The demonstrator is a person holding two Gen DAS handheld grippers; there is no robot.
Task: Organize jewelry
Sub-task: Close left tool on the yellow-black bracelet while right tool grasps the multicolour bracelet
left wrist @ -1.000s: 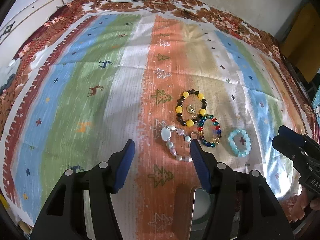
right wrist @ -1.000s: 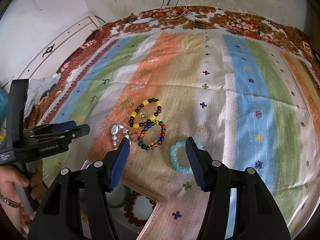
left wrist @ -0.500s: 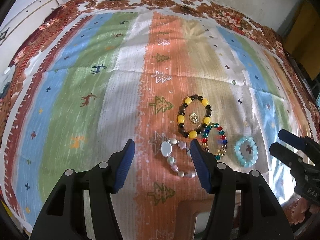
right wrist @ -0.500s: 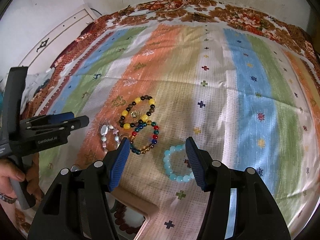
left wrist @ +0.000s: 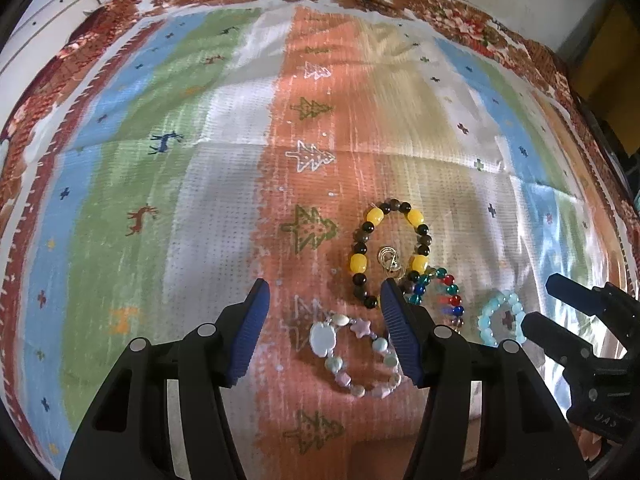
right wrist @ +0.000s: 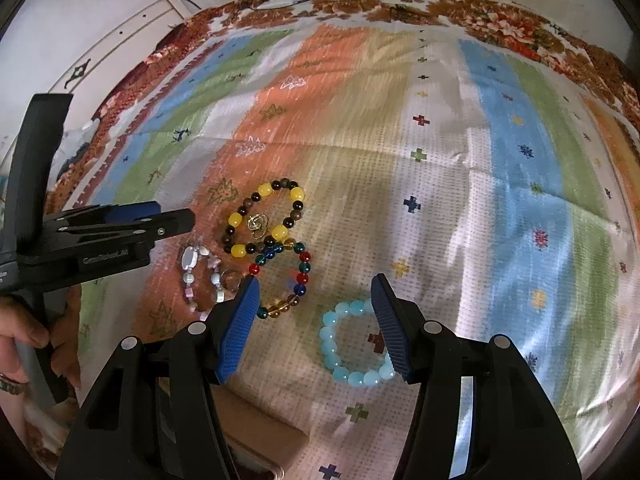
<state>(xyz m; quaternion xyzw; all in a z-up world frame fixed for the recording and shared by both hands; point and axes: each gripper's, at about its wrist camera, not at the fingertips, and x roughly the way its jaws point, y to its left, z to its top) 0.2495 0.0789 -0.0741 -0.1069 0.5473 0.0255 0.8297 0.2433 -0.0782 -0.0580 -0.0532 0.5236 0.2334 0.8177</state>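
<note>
Several bracelets lie on the striped cloth. A pastel shell bracelet [left wrist: 352, 356] lies between my open left gripper's [left wrist: 324, 296] fingers, just below the tips. A yellow-and-black bead bracelet [left wrist: 388, 252] with a small gold charm [left wrist: 389, 261] inside lies beyond it. A multicolour glass bead bracelet [left wrist: 438, 296] is to its right. A light blue bead bracelet [right wrist: 354, 344] lies between my open right gripper's [right wrist: 314, 284] fingers. The shell bracelet [right wrist: 202, 276], yellow-and-black bracelet [right wrist: 262, 220] and multicolour bracelet [right wrist: 286, 280] show to the left there.
The striped cloth [left wrist: 160, 200] covers a bed with a floral border [right wrist: 400, 4]. A tan box edge [right wrist: 256, 432] sits at the near edge under my right gripper. A white cabinet [right wrist: 120, 52] and wall stand behind.
Both grippers have moved forward and down towards the bracelets. The shell bracelet now lies between the left fingers and the blue bracelet between the right fingers. The tray has slid almost out of view.
</note>
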